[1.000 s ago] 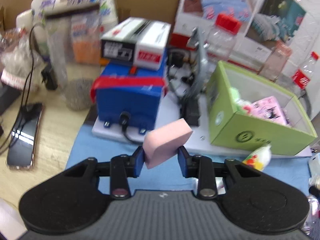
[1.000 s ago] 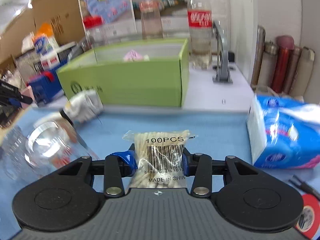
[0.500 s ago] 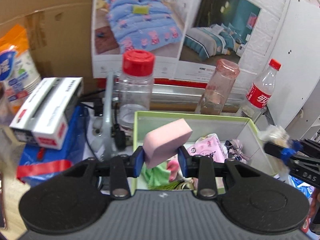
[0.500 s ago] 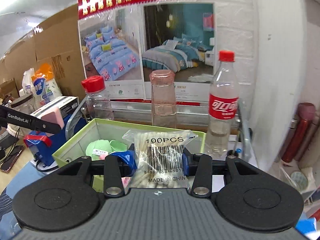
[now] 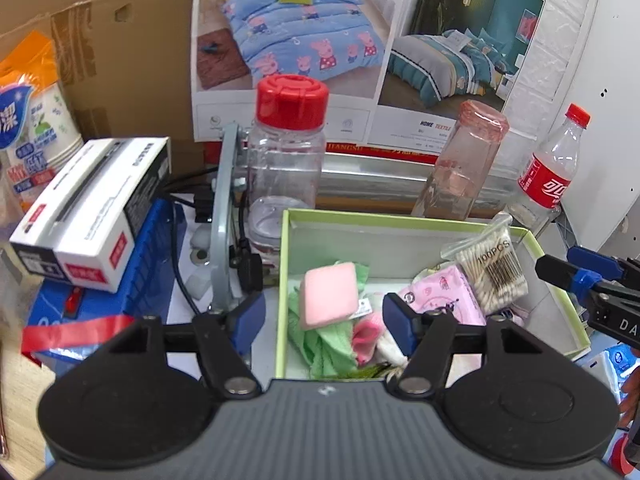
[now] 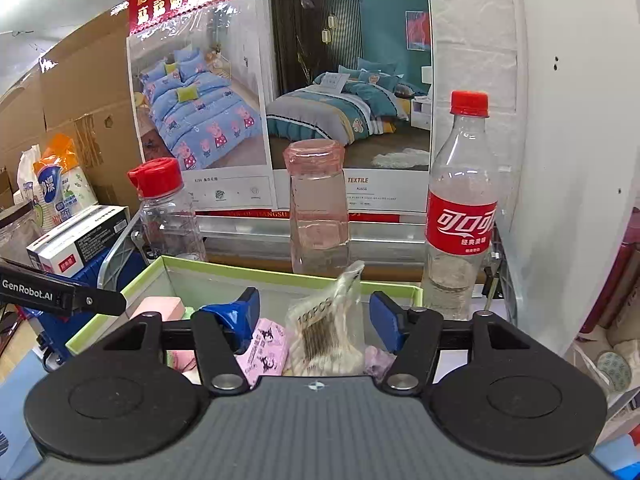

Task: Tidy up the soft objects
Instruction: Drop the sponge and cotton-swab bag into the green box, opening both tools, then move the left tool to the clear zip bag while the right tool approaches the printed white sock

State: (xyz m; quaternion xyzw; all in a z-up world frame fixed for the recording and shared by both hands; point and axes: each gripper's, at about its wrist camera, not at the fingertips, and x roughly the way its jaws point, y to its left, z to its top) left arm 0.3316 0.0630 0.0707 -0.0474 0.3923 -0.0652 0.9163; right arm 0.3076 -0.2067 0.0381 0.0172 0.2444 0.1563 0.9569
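I hold a two-finger gripper in each hand, both poised over an open green box (image 5: 404, 222) on a cluttered tabletop.

My left gripper (image 5: 322, 322) points down into the left half of the box. Its jaws are opening, and its blue pads touch nothing. Seen between them, lower down, a pink sponge block (image 5: 329, 295) lies inside the box on a crumpled green cloth (image 5: 316, 348), near the left wall.

My right gripper (image 6: 314, 320) points across the box from its right side. Its jaws are also opening. A clear bag of cotton swabs (image 6: 326, 330), printed "100PCS" with a barcode, sits between the pads but clear of both. From the left camera, the bag leans in the right rear part of the box, touching a pink tissue pack (image 5: 438, 294) with cartoon print. A little pink fabric (image 5: 366, 338) shows beside the green cloth.

Behind the box, three containers stand in a row: a clear jar with a red lid (image 5: 288, 152), a pink-tinted tumbler (image 5: 464, 168) standing upside down, and a clear bottle with a red label and red cap (image 5: 550, 172). To the box's left, a black-and-white carton (image 5: 94, 216) rests on a blue machine (image 5: 120, 292). Posters of bedding sets (image 6: 280, 96) hang on the wall behind, beside a large cardboard box (image 5: 100, 48).
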